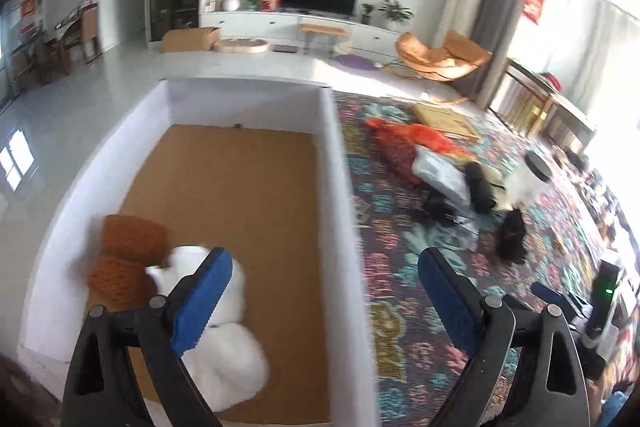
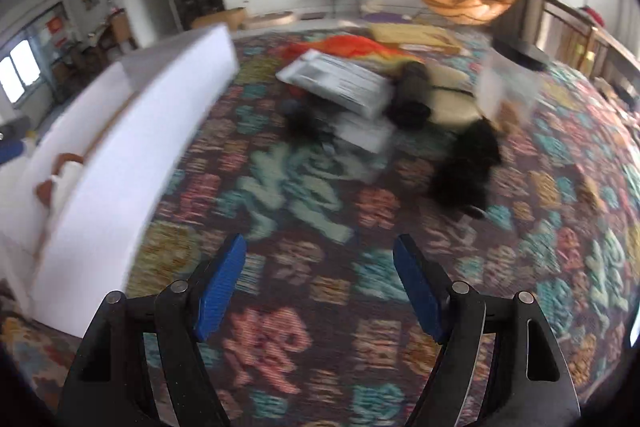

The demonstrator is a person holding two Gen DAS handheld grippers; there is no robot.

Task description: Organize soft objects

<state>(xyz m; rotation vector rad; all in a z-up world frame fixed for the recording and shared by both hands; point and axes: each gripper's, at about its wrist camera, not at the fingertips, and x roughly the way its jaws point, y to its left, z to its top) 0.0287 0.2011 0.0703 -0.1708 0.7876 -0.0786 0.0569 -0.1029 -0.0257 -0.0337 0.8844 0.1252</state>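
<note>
A white box (image 1: pixel 340 163) with a brown cardboard floor stands on the patterned rug. In it lie a white fluffy soft thing (image 1: pixel 228 343) and two orange-brown knitted pieces (image 1: pixel 128 255). My left gripper (image 1: pixel 324 267) is open and empty above the box's right wall. A pile of soft things lies on the rug: orange cloth (image 1: pixel 416 137), grey plastic packs (image 2: pixel 340 83), a black roll (image 2: pixel 412 95), black fluffy pieces (image 2: pixel 468 163). My right gripper (image 2: pixel 320 259) is open and empty over the rug, short of the pile. The box (image 2: pixel 132 147) is to its left.
A clear jar with a black lid (image 1: pixel 532 175) stands by the pile. Flat cardboard (image 1: pixel 444 119) lies behind it. An orange lounge chair (image 1: pixel 440 57), a TV cabinet (image 1: pixel 300 23) and a wooden table (image 1: pixel 548 99) line the room's far side.
</note>
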